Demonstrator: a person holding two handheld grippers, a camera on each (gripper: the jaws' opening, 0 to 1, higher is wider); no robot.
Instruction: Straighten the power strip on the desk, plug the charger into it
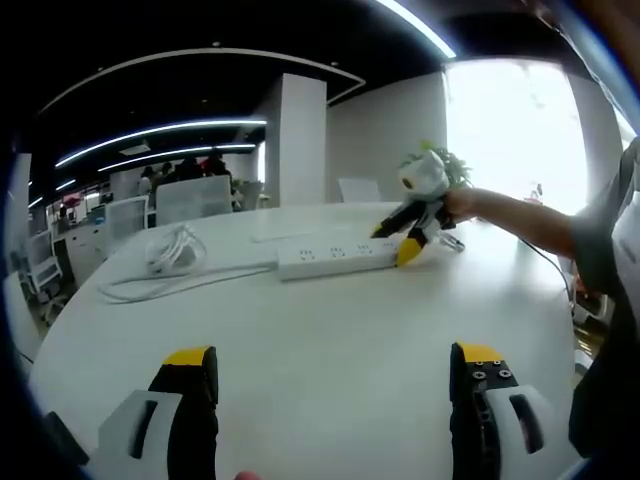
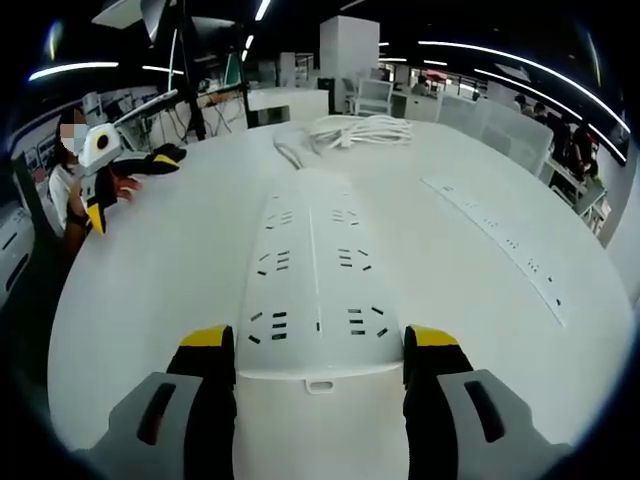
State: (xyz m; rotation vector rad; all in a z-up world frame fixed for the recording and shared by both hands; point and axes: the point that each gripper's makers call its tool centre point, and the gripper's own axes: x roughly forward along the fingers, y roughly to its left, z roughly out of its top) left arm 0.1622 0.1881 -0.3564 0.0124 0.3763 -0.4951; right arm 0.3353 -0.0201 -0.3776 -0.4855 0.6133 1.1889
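A white power strip [image 1: 330,258] lies across the middle of the white table [image 1: 300,340]. Its far end sits between the jaws of my right gripper [image 1: 398,242], which a hand holds. In the right gripper view the strip [image 2: 315,270] runs away from me, and my right gripper [image 2: 320,345] is shut on its near end, a jaw against each side. A white charger [image 2: 290,150] with a coiled cable [image 2: 365,128] lies beyond the strip; in the left gripper view the charger's cable bundle [image 1: 175,250] rests left of it. My left gripper [image 1: 335,370] is open over bare table.
A long flat socket panel [image 2: 500,245] is set into the table to the strip's right. A person sits at the table edge holding my left gripper [image 2: 125,180]. Office desks and chairs [image 1: 190,195] stand behind the table. A potted plant [image 1: 445,165] is near the window.
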